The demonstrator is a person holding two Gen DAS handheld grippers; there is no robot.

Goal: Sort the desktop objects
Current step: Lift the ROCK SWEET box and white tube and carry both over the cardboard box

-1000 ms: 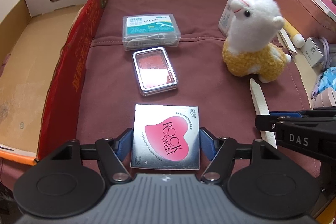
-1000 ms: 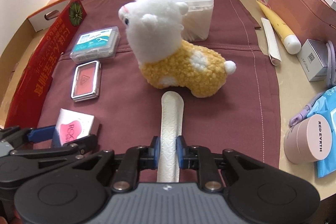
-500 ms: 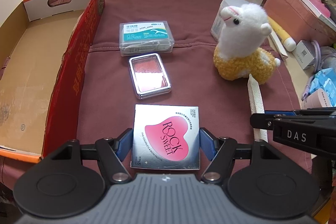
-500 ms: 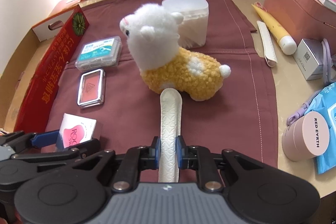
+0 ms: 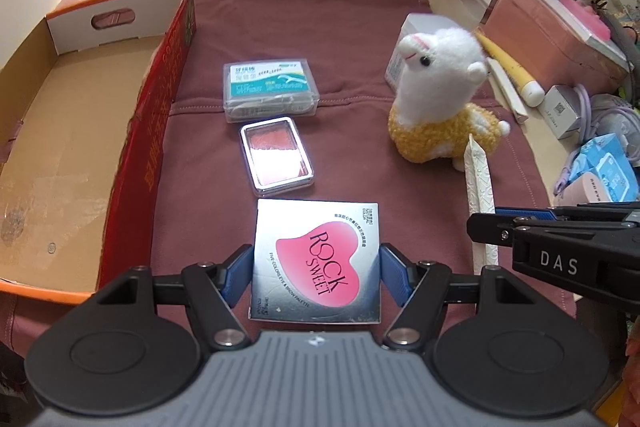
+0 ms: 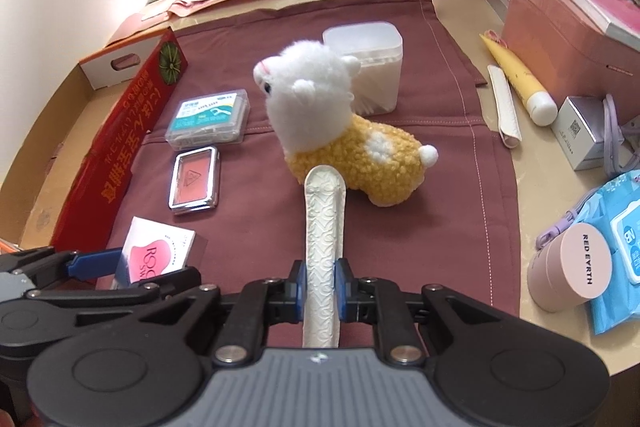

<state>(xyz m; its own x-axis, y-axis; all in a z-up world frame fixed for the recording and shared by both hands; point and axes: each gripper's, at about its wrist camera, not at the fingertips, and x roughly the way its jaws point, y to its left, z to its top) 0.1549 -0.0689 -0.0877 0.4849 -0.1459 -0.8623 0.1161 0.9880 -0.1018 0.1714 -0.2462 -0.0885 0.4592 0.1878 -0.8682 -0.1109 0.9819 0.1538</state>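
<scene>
A: What does the left gripper hold?
B: Its fingers clamp the silver palette box above the maroon cloth; the cardboard box sits to its left.
A: And the right gripper?
B: Pinched narrow on the white packet; its tip points at the plush alpaca, contact unclear.

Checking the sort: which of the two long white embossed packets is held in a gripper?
The white packet clamped in the right gripper, pointing at the alpaca plush. The other packet lies beside the yellow tube.
</scene>
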